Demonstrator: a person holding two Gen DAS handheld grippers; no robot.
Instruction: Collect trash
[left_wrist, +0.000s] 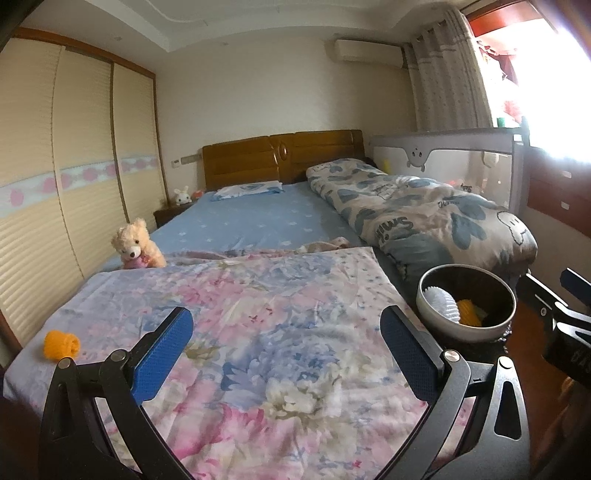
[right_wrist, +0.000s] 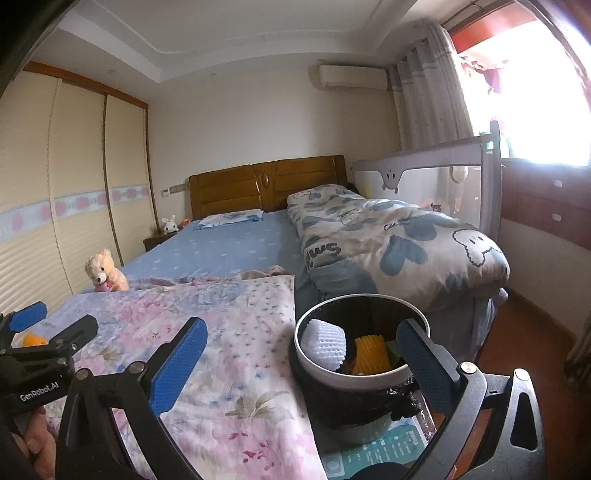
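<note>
An orange foam net (left_wrist: 61, 344) lies on the floral quilt (left_wrist: 258, 314) near its left edge; a sliver of it shows in the right wrist view (right_wrist: 32, 339). A round bin (left_wrist: 466, 304) (right_wrist: 360, 354) with a black liner stands by the bed's right side. It holds a white foam net (right_wrist: 325, 345) and an orange foam net (right_wrist: 371, 355). My left gripper (left_wrist: 286, 345) is open and empty above the quilt. My right gripper (right_wrist: 304, 354) is open and empty, just in front of the bin.
A teddy bear (left_wrist: 135, 245) sits at the bed's left edge by the wardrobe (left_wrist: 55, 184). A folded duvet (left_wrist: 424, 210) lies on the right half of the bed, against a grey bed rail (left_wrist: 443, 155). Dark drawers (left_wrist: 557, 195) stand under the window.
</note>
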